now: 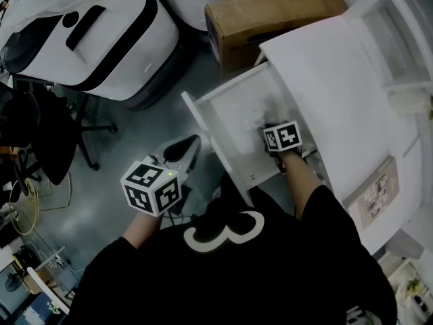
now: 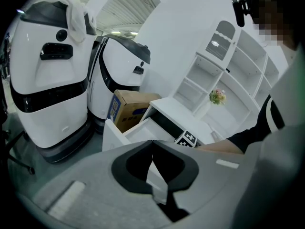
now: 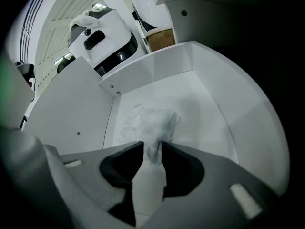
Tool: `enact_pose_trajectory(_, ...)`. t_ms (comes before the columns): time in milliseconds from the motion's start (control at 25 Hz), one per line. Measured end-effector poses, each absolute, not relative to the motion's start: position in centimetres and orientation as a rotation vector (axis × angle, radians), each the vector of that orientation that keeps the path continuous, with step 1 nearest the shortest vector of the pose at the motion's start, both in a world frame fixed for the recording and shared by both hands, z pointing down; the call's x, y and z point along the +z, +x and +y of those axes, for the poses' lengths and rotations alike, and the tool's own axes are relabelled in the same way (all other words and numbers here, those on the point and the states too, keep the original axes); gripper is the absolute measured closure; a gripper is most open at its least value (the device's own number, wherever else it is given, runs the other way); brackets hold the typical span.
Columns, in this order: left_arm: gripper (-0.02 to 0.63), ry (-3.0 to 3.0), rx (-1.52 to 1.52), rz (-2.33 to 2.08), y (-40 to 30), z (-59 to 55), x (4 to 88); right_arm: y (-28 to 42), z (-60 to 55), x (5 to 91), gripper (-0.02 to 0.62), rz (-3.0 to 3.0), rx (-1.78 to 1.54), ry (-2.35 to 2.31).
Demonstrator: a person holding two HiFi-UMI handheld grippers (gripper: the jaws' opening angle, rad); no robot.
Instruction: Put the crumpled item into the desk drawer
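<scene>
The crumpled item (image 3: pixel 150 123), a wad of thin clear plastic, lies on the floor of the open white desk drawer (image 3: pixel 157 70). My right gripper (image 3: pixel 152 144) reaches down into the drawer (image 1: pixel 203 124). Its jaws stand apart, with only a tail of the plastic between the tips and the pads not pressing on it. In the head view the right gripper (image 1: pixel 270 128) sits over the drawer's middle, and its marker cube hides most of the wad. My left gripper (image 1: pixel 195 141) hangs beside the drawer front over the floor. The tips of the left gripper (image 2: pixel 152 142) meet, with nothing in them.
The white desk top (image 1: pixel 325 80) overhangs the drawer's right side. A cardboard box (image 1: pixel 270 15) stands behind the drawer. Two white machines (image 1: pixel 101 32) stand at the back left, a black chair (image 1: pixel 40 134) at the left. White shelves (image 1: pixel 399 39) rise at the right.
</scene>
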State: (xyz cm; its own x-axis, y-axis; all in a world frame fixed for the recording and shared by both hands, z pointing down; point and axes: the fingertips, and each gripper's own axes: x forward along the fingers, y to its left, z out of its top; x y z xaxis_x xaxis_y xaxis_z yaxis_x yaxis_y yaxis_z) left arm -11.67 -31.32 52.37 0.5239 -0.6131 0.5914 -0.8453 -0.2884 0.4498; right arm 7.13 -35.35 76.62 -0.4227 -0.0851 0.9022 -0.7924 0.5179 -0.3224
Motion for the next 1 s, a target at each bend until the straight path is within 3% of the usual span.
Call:
enact_pose_trajectory(120,0.597,2.02,0.403,-1.176,-11.3,-31.0,52.5,7.1,-35.4,76.3,0.41,-1.859,0.96,0.735)
enact_pose_trajectory(240,0.597,2.027,0.414,-1.167,-11.0,-30.5,52.4,7.0,-35.3,75.5,0.396,-1.885,0.98,0.773)
enact_pose_trajectory(760,0.597,2.124,0.401,-1.121,-8.7,-27.8,49.6,6.7,-33.7,64.1,0.407,-2.175,0.973,0.934)
enact_pose_trajectory(1000,0.597,2.201,0.4,-1.067,-7.1,-25.6,47.5,6.2,-30.6,55.3,0.475,-2.362,0.899,0.96)
